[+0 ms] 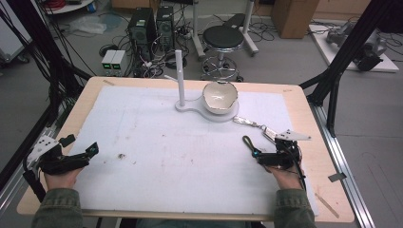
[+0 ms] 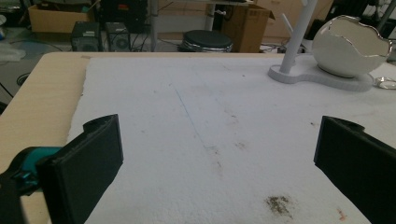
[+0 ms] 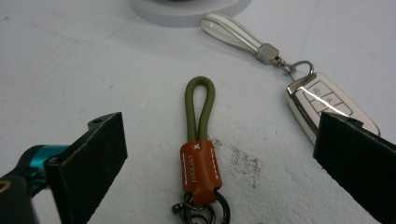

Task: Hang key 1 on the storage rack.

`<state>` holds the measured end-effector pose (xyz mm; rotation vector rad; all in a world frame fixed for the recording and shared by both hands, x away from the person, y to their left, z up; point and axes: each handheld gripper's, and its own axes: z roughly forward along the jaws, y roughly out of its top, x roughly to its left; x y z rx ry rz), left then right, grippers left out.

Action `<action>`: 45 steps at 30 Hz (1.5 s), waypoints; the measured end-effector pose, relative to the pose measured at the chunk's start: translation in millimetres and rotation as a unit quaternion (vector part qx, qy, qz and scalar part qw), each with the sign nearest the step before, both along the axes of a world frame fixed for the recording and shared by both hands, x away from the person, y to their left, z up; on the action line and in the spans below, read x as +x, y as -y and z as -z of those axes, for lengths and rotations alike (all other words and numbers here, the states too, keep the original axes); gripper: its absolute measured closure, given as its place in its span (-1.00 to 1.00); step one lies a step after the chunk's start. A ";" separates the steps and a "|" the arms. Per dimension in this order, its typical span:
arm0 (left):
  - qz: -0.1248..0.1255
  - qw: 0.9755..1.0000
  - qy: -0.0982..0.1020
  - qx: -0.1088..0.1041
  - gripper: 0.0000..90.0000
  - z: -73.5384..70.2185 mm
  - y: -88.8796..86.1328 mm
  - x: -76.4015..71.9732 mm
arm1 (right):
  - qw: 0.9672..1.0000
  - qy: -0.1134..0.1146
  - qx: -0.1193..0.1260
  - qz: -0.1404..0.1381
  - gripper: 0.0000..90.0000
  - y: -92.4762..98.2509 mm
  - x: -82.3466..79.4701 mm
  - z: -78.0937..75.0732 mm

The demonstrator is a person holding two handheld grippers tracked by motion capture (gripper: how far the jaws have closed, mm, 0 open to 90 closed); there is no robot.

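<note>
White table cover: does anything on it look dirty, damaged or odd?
Yes. The white table cover has dark smudges: one grey patch beside the olive cord keychain and one brown spot before the left gripper. The egg-shaped bowl has a jagged rim, seemingly by design.

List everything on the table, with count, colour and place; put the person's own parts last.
mat: 1, white, covering the tabletop
stand: 1, white post on a flat base, far centre
bowl: 1, white eggshell shape, on the stand's base
green keychain: 1, green loop with orange leather tab, between the right jaws
car key: 1, white and silver with white strap, right of the keychain
left hand-held gripper: 1, black, open, near left
right hand-held gripper: 1, black, open, near right
</note>
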<state>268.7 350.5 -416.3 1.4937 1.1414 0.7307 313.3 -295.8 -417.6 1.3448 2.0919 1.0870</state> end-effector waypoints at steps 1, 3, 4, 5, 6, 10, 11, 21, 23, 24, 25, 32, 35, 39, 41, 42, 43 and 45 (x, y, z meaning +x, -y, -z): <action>0.000 1.000 0.000 0.000 -0.96 0.0 0.2 0.1 | 1.000 -0.008 -0.015 -0.004 -0.91 0.2 2.3 0.1; 0.001 1.000 -0.001 0.000 -0.96 0.1 0.4 0.2 | 1.000 -0.014 -0.015 -0.005 -0.88 0.9 5.0 1.2; 0.001 1.000 0.000 0.000 -0.96 0.2 0.5 0.2 | 1.000 -0.019 -0.013 -0.007 -0.87 1.9 6.7 2.3; 0.001 1.000 -0.001 0.000 -0.96 0.2 0.5 0.3 | 1.000 -0.019 -0.013 -0.007 -0.87 1.9 6.7 2.3; 0.001 1.000 -0.001 0.000 -0.96 0.3 0.5 0.4 | 0.999 -0.031 -0.015 -0.010 -0.69 3.0 9.1 4.3; 0.002 1.000 -0.002 0.002 -0.96 0.4 0.3 0.7 | 0.999 -0.041 -0.018 -0.018 -0.57 2.9 10.2 5.5; 0.002 1.000 -0.002 0.002 -0.96 0.5 0.4 0.7 | 0.999 -0.040 -0.021 -0.019 -0.52 2.7 10.8 6.0; 0.004 1.000 -0.003 0.004 -0.96 0.9 0.6 1.2 | 0.996 -0.065 -0.045 -0.026 -0.28 -2.7 15.5 13.1; 0.004 1.000 -0.004 0.003 -0.96 0.9 0.5 1.2 | 0.996 -0.068 -0.046 -0.028 -0.28 -2.9 16.2 14.1; 0.005 1.000 -0.003 0.003 -0.96 0.9 0.4 1.3 | 0.996 -0.071 -0.046 -0.031 -0.26 -3.0 16.8 14.8; 0.005 1.000 -0.004 0.003 -0.96 0.9 0.5 1.2 | 0.996 -0.073 -0.045 -0.032 -0.22 -3.5 17.1 15.2; 0.006 1.000 -0.005 0.005 -0.96 1.1 0.4 1.4 | 0.994 -0.092 -0.039 -0.045 0.26 -3.9 19.0 17.5; 0.007 1.000 -0.006 0.005 -0.96 1.3 1.3 1.7 | 0.994 -0.087 -0.050 -0.033 0.47 -4.1 18.7 17.5; 0.007 1.000 -0.006 0.005 -0.96 1.3 1.5 1.7 | 0.994 -0.083 -0.054 -0.033 0.53 -4.2 18.4 17.3; 0.006 1.000 -0.006 0.006 -0.96 1.2 1.2 1.6 | 0.994 -0.080 -0.061 -0.038 0.56 -5.6 17.3 16.6; 0.006 1.000 -0.006 0.005 -0.96 1.2 1.1 1.6 | 0.994 -0.078 -0.061 -0.043 0.57 -7.0 16.5 16.3; 0.006 1.000 -0.005 0.005 -0.96 1.2 1.0 1.6 | 0.994 -0.075 -0.065 -0.046 0.58 -7.3 16.3 16.2; 0.006 1.000 -0.006 0.006 -0.96 1.3 1.0 1.7 | 0.994 -0.075 -0.066 -0.045 0.58 -7.8 15.8 15.9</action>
